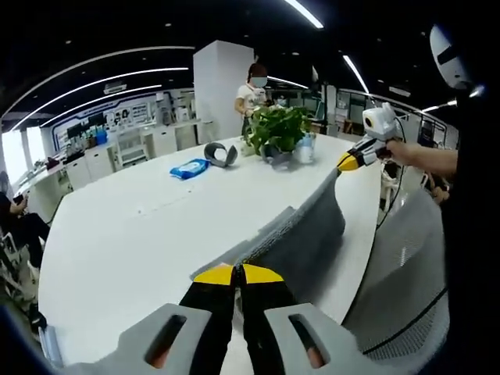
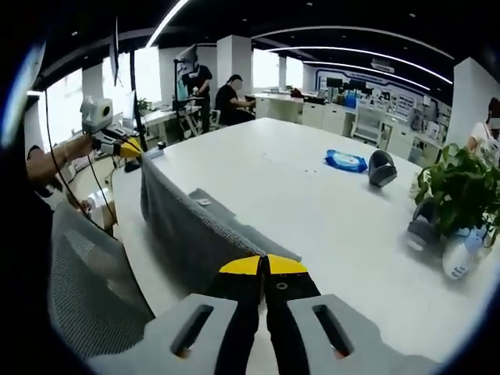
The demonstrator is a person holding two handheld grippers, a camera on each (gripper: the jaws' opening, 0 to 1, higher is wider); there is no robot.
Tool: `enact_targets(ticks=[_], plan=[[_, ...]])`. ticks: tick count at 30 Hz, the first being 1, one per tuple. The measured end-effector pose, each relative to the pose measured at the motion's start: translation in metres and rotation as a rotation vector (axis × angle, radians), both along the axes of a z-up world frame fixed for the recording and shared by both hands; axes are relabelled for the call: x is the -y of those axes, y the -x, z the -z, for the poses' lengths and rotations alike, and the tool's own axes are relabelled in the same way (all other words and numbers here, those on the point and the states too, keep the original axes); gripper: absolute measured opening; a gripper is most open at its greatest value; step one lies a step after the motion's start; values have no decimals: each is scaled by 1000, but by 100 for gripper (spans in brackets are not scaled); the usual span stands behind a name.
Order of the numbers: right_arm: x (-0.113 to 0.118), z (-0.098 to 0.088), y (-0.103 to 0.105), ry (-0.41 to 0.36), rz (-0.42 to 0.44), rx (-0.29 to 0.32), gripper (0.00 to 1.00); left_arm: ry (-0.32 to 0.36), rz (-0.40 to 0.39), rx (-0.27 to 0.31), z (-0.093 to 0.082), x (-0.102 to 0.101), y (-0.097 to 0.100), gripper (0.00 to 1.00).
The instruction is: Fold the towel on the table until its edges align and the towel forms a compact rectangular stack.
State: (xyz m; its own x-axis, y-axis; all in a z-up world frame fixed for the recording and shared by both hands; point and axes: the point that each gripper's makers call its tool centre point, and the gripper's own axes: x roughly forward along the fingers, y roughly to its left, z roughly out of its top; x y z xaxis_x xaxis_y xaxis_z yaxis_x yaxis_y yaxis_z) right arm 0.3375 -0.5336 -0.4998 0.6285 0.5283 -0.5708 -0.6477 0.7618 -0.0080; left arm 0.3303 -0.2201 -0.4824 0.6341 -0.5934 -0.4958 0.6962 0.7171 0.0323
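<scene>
A grey towel hangs stretched between both grippers along the near edge of the white table, part of it resting on the tabletop. My left gripper is shut on one corner. Across the span, my right gripper pinches the other corner, held up by a hand. In the right gripper view the towel runs from my right gripper, shut on it, to the left gripper at the far end, over the table.
A potted plant, a blue packet and a grey roll sit farther out on the table. A mesh chair back stands against the near edge. People are in the background.
</scene>
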Motion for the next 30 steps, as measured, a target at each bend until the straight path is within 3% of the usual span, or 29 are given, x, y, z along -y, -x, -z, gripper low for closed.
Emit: enact_targets(ticks=[17,30], plan=[[1,35,-29,28,-10,-63,0,-32,-6,-27,30,3,-29,2],[1,63,-48,58,-28,-123,0,-55,-13,-89,65,0,-58,2]])
